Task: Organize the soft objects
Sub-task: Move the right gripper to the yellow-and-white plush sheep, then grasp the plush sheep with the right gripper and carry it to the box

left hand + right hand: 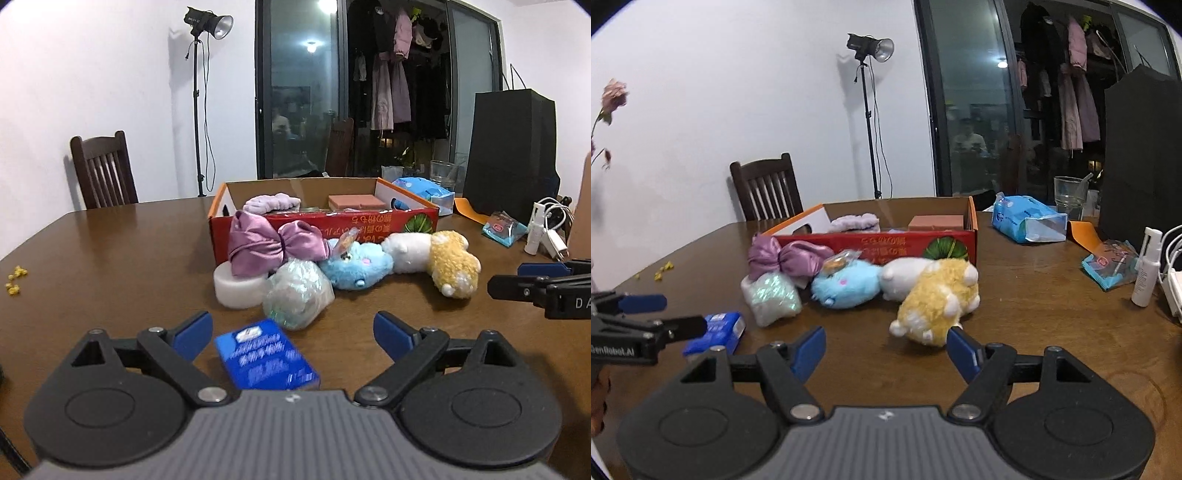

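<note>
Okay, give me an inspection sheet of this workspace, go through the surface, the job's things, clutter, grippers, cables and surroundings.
Surface: brown wooden table, yellow crumbs near its left edge.
Job's things: purple bow, blue plush, white plush and yellow plush piled before the open red box; lilac headband inside it.
Clutter: blue pack, white foam disc, crinkly wrapped bundle, tissue pack, glass, spray bottle, black bag.
Grippers: left gripper open, over the blue pack; right gripper open, near the yellow plush.
Cables: white charger cord.
Surroundings: chair, studio light, hanging clothes.
</note>
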